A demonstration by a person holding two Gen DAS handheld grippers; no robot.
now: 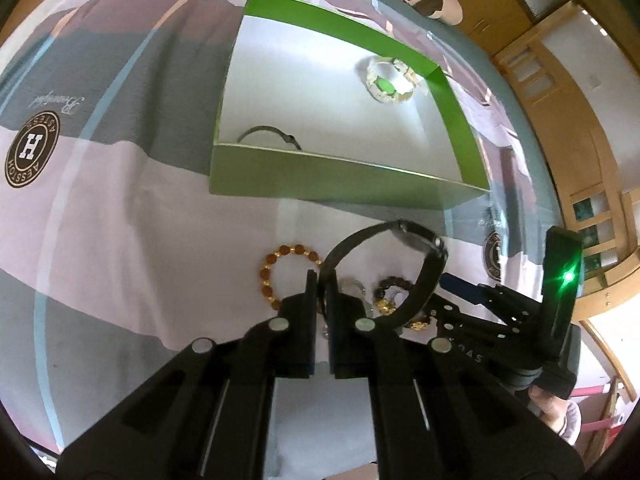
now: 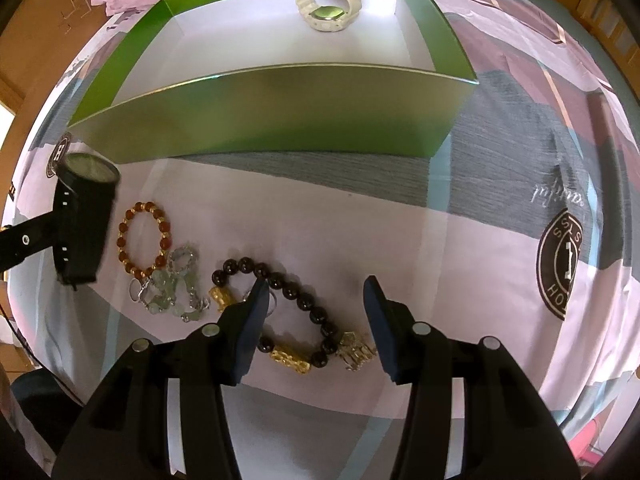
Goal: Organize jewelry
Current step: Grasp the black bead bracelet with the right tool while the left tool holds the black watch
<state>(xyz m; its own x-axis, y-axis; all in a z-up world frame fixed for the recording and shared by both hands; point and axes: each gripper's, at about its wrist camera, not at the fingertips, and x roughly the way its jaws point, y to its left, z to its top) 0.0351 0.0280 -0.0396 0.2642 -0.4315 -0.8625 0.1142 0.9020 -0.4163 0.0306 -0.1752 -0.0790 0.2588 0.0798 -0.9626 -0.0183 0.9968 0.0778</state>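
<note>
Left wrist view shows the black watch [image 1: 394, 264] pinched by its strap in the left gripper [image 1: 322, 280], lifted clear of the bedsheet [image 1: 120, 208] and hanging just short of the near wall of the green box [image 1: 320, 184]. Inside that box already lie a white watch [image 1: 390, 80] at the far corner and a thin dark bangle [image 1: 272, 136] close behind the near wall. On the sheet below the gripper are the amber bead bracelet [image 2: 144, 240], a pale green glass piece [image 2: 172, 284], the black bead bracelet [image 2: 288, 312] with gold charms, and a small silvery trinket [image 2: 356, 350].

My worry is the strap: the jaws hold only a narrow edge of it, so the heavy watch head could swing, slip out, or catch the box's near wall if it is carried over too low. Dropped short, it would land on the beads.

The left gripper points forward and slightly down toward the box. The right gripper [image 2: 316, 308] hangs low over the sheet, jaws spread wide and empty, straddling the black bead bracelet, one fingertip [image 2: 258, 294] right over its beads.
</note>
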